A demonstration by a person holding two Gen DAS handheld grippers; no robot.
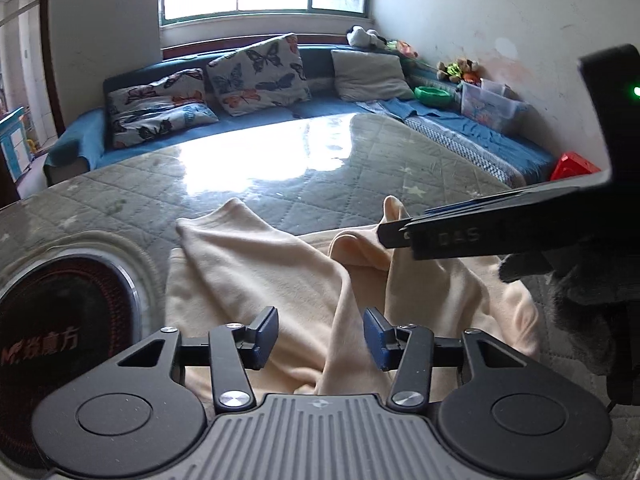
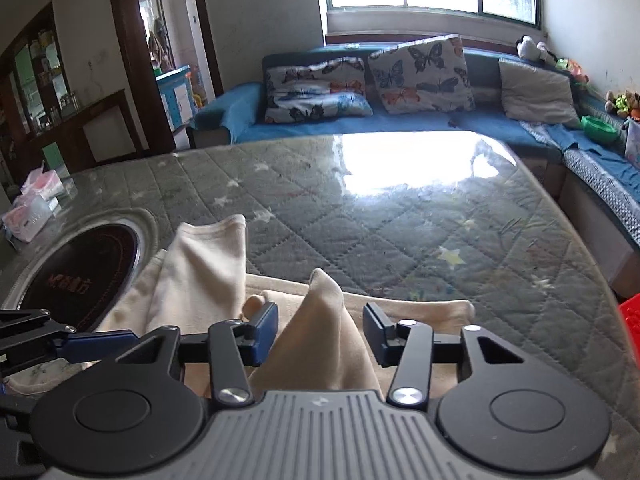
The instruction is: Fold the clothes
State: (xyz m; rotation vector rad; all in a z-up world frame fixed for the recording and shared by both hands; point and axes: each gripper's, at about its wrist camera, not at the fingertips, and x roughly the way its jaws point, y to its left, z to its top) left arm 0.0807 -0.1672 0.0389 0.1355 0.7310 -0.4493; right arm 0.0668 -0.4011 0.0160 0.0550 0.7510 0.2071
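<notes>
A cream garment [image 1: 272, 280] lies rumpled on the quilted table top, with a sleeve folded toward the far side. My left gripper [image 1: 320, 338] is open just above the cloth, its blue pads [image 1: 266, 336] wide apart, holding nothing. My right gripper [image 2: 320, 334] is open too, with a raised peak of the cream garment [image 2: 324, 328] standing between its jaws. The right gripper also shows from the side in the left wrist view [image 1: 400, 234], over the garment's right part. The left gripper's finger shows in the right wrist view [image 2: 96, 342] at the left.
A glass-covered quilted table [image 2: 400, 232] holds a round black induction cooker [image 2: 80, 276] at the left and tissue packs [image 2: 32, 208]. A blue sofa [image 2: 400, 120] with butterfly pillows stands behind. A red object [image 1: 572, 166] sits at the right.
</notes>
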